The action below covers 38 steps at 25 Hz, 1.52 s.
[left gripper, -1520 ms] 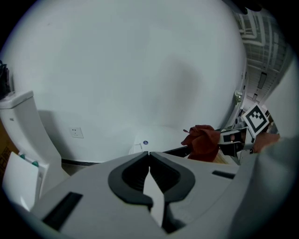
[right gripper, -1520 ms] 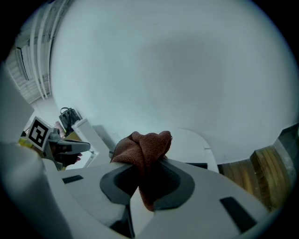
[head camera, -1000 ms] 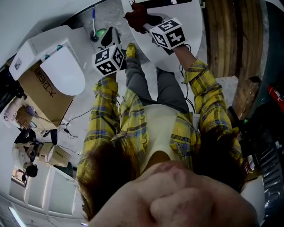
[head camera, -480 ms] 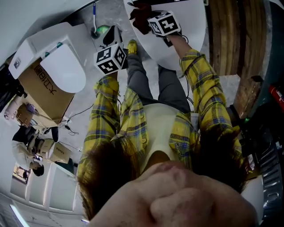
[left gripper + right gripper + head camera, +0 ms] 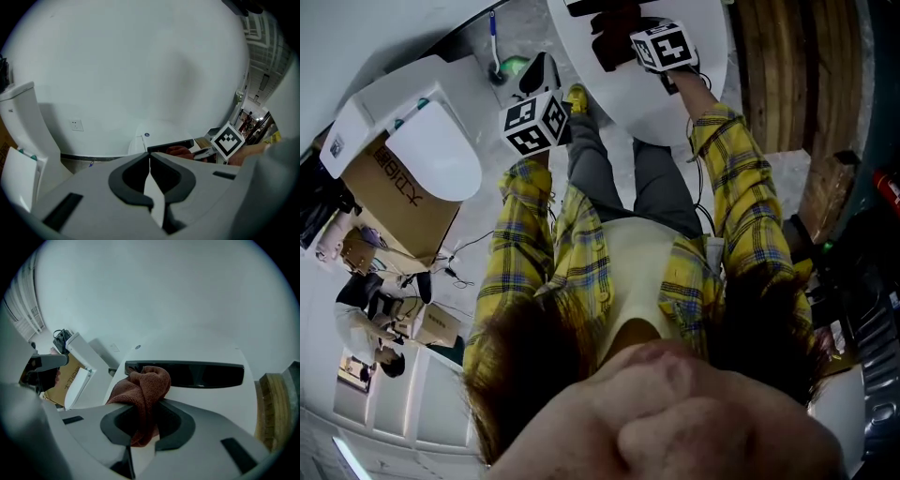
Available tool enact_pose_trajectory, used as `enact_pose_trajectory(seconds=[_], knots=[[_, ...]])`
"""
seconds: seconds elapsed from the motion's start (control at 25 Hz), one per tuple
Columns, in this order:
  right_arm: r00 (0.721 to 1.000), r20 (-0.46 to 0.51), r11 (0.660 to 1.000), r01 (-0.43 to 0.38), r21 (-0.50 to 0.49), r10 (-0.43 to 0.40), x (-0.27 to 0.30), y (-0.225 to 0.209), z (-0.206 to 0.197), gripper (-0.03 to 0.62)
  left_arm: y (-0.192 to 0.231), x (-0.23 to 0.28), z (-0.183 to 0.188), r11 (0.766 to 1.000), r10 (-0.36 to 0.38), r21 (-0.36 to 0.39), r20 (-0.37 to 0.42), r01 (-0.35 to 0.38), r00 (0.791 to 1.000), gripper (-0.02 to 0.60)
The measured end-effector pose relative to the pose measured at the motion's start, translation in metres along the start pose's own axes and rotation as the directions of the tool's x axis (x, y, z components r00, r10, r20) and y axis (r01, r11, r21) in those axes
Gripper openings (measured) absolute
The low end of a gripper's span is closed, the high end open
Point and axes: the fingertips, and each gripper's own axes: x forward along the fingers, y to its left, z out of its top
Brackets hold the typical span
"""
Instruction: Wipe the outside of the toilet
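Right tool [image 5: 144,405] with cloth [image 5: 145,380] — at toilet [image 5: 211,397]

cloth [image 5: 143,385]: nubby terry | toilet [image 5: 201,352]: glossy, smooth | box [image 5: 394,192]: matt cardboard | panel [image 5: 778,75]: rough wood

My head view looks steeply down over my shirt [image 5: 581,253]. The left gripper view and right gripper view look closely along their jaws toward the wall [image 5: 140,70]; all share the toilet [image 5: 619,94].
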Motion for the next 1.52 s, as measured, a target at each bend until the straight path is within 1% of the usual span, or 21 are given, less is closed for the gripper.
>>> enact_pose_trajectory(seconds=[0.32, 0.52, 0.68, 1.0, 1.16, 1.32, 1.4, 1.52], knots=[[0.996, 0.015, 0.995, 0.09, 0.053, -0.091, -0.03, -0.054, -0.015, 0.08, -0.023, 0.014, 0.0, 0.999, -0.034, 0.017, -0.014, 0.035, 0.999, 0.014], [0.994, 0.033, 0.99, 0.1, 0.101, -0.104, -0.043, -0.079, -0.027, 0.08, -0.038, 0.022, -0.003, 0.998, -0.038, 0.04, -0.027, 0.039, 0.999, 0.014], [0.985, 0.009, 0.979, 0.168, 0.116, -0.171, -0.058, -0.105, -0.036, 0.08, -0.049, 0.026, -0.005, 0.997, -0.049, 0.054, -0.039, 0.051, 0.998, 0.014], [0.97, -0.029, 0.957, 0.244, 0.155, -0.243, -0.077, -0.146, -0.061, 0.08, -0.058, 0.032, -0.011, 0.996, -0.058, 0.06, -0.054, 0.062, 0.997, 0.014], [0.959, -0.029, 0.946, 0.283, 0.159, -0.282, -0.089, -0.158, -0.066, 0.08, -0.063, 0.033, -0.012, 0.996, -0.061, 0.066, -0.058, 0.065, 0.996, 0.014], [0.947, -0.003, 0.926, 0.314, 0.21, -0.321, -0.105, -0.163, -0.066, 0.08, -0.068, 0.031, -0.01, 0.995, -0.073, 0.058, -0.057, 0.076, 0.996, 0.014], [0.944, 0.022, 0.921, 0.315, 0.228, -0.329, -0.114, -0.16, -0.065, 0.08, -0.069, 0.029, -0.007, 0.995, -0.079, 0.052, -0.052, 0.082, 0.995, 0.014], [0.945, 0.087, 0.93, 0.289, 0.229, -0.315, -0.129, -0.143, -0.057, 0.08, -0.067, 0.027, -0.004, 0.995, -0.081, 0.048, -0.043, 0.083, 0.996, 0.014]])
